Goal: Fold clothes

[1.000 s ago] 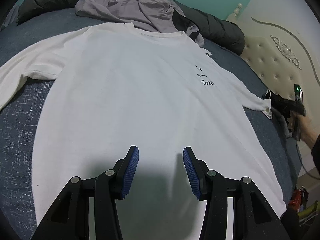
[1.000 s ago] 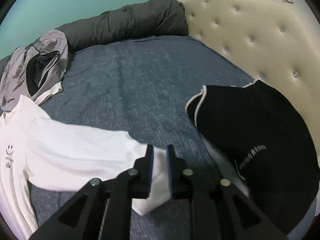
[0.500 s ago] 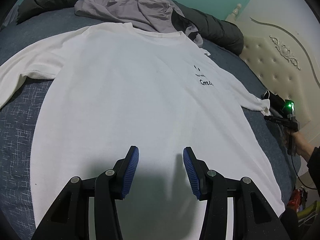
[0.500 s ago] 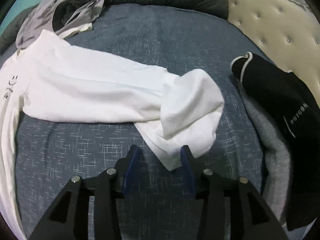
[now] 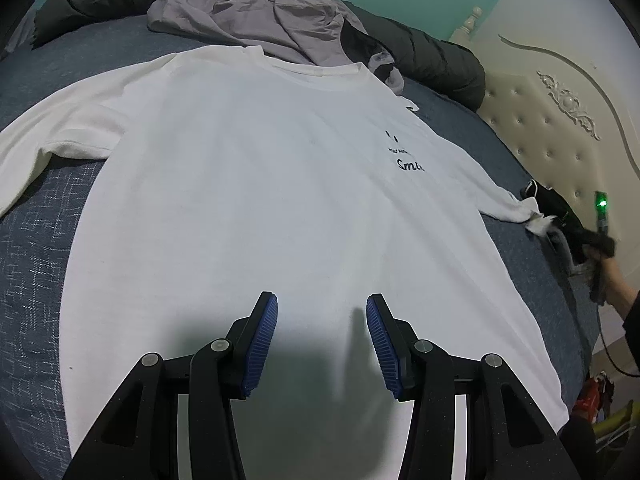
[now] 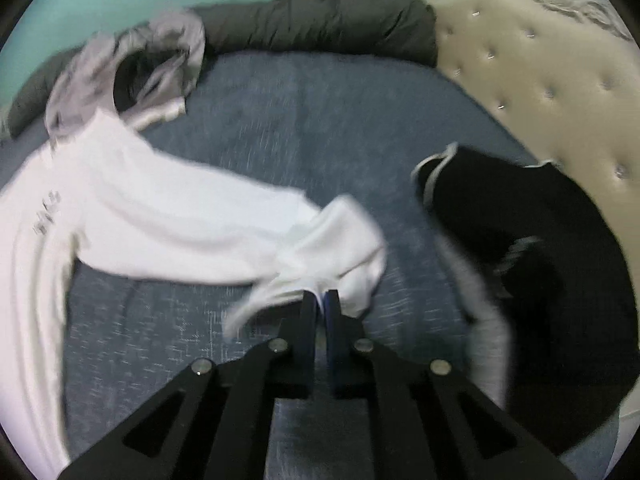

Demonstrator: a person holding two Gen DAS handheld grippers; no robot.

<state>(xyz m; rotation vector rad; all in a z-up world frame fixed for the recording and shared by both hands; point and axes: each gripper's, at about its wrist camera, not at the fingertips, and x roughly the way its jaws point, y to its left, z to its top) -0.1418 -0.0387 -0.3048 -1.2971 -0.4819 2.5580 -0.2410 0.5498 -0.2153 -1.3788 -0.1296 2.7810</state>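
A white long-sleeved shirt (image 5: 260,180) lies spread flat, front up, on the blue bed cover (image 5: 36,280). My left gripper (image 5: 321,300) hovers open over its lower hem area, nothing between the blue pads. In the right wrist view, the shirt's sleeve (image 6: 192,232) runs to a bunched cuff (image 6: 344,248). My right gripper (image 6: 321,296) has its jaws closing tight on that cuff, cloth pinched between the pads. The left wrist view also shows the right gripper (image 5: 556,222), held by a hand, at the sleeve end. The right wrist view is motion-blurred.
A crumpled grey garment (image 5: 248,12) and a dark rolled duvet (image 5: 432,60) lie beyond the shirt's collar. A black garment (image 6: 540,280) sits right of the cuff, against the tufted cream headboard (image 6: 540,80). Bare blue cover (image 6: 300,120) lies between sleeve and duvet.
My right gripper let go of the sleeve, opened, then shut again on the bunched cuff while shifting sideways. The left gripper and the shirt's body have stayed put.
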